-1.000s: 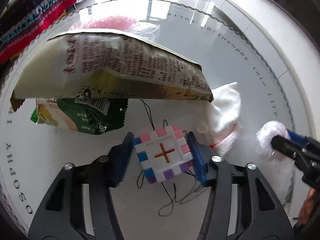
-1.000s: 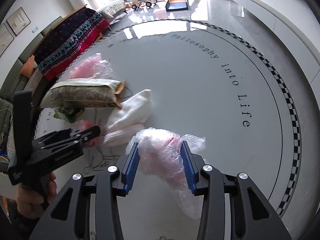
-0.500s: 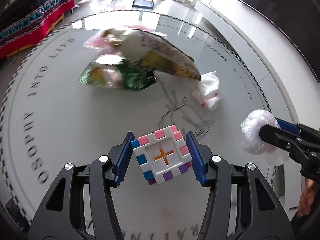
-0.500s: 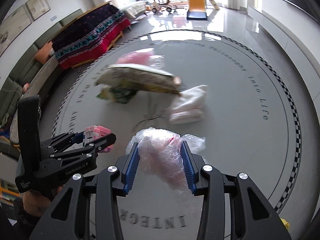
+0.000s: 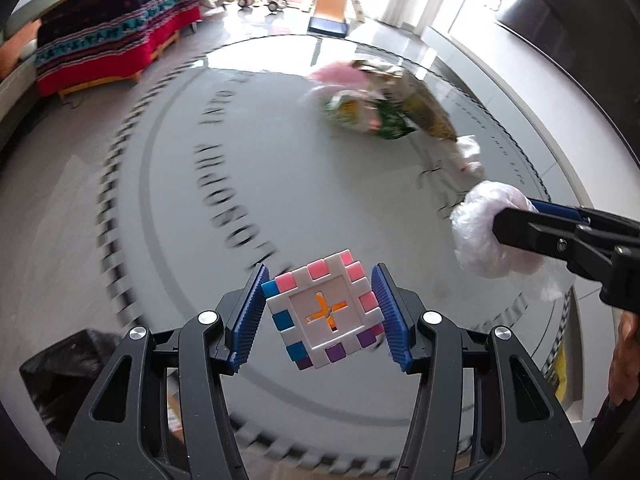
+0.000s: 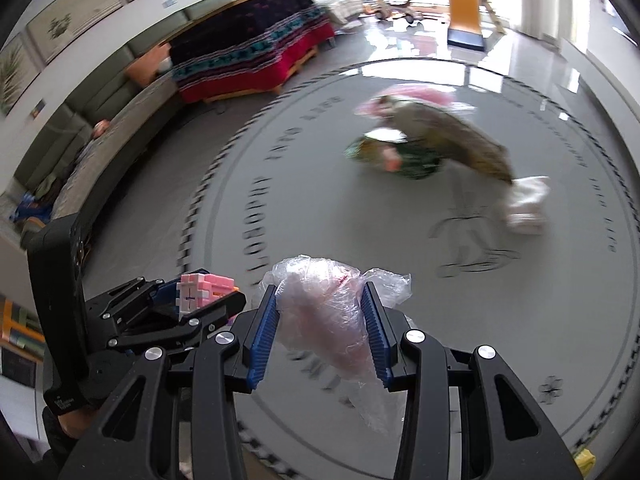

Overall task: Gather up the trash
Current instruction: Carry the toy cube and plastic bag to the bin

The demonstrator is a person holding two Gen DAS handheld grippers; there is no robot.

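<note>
My left tongs (image 5: 320, 312) pinched a little white block cube with pink, blue and purple squares and an orange cross (image 5: 324, 312), one blue pad pressed on each side of it. My right tongs (image 6: 322, 328) pinched a crumpled clear plastic bag with something pink inside (image 6: 328, 320), and its loose end hung down below the pads. Both loads hung in the air above the round grey floor mat with black letters (image 5: 200, 200).

In the left view, a black bag or bin (image 5: 68, 364) showed at the lower left edge, just beside my left tongs. It was dark and half hidden, so I could not tell what it was. If that was the trash spot, my left hand was the nearer one, and the cube would go down and to the left.

The rest of the trash lay well apart from both tongs, in the upper right of both views: a long tan printed snack bag (image 6: 452, 140) lying slantwise, a green snack wrapper (image 6: 396, 156) under it, a pink plastic bag (image 6: 412, 94) behind them, and a white crumpled cloth or tissue (image 6: 524, 204) just beside the tan bag's lower end. A thin black string (image 6: 472, 248) lay on the mat near the cloth.
</note>
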